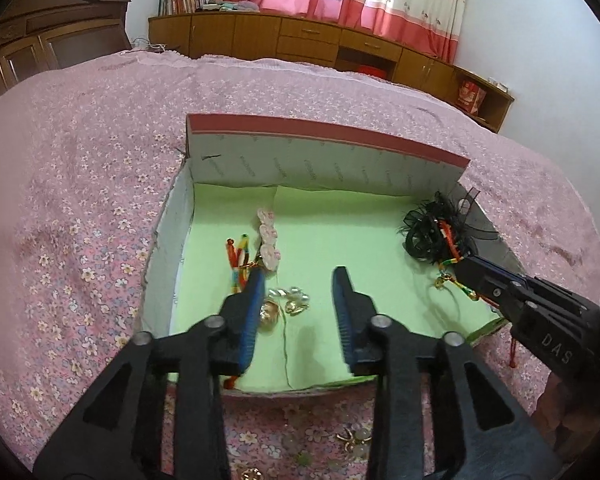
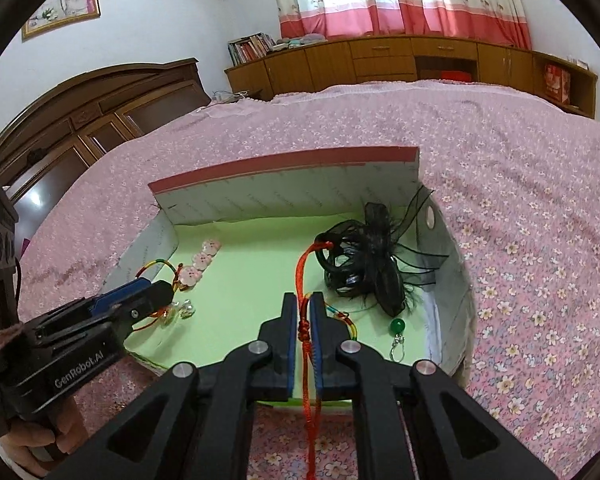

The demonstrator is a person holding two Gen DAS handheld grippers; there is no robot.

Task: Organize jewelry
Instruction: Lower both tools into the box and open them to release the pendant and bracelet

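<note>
An open box with a green lining lies on the bed. My left gripper is open over its front left part, above gold trinkets, a pink flower clip and a multicoloured cord. My right gripper is shut on a red cord that runs to the black feather hairpiece in the box's right corner. A green bead pendant lies beside it. The right gripper also shows in the left wrist view.
The pink floral bedspread surrounds the box. Gold pieces lie on the bedspread in front of the box. Wooden cabinets and a headboard stand behind the bed.
</note>
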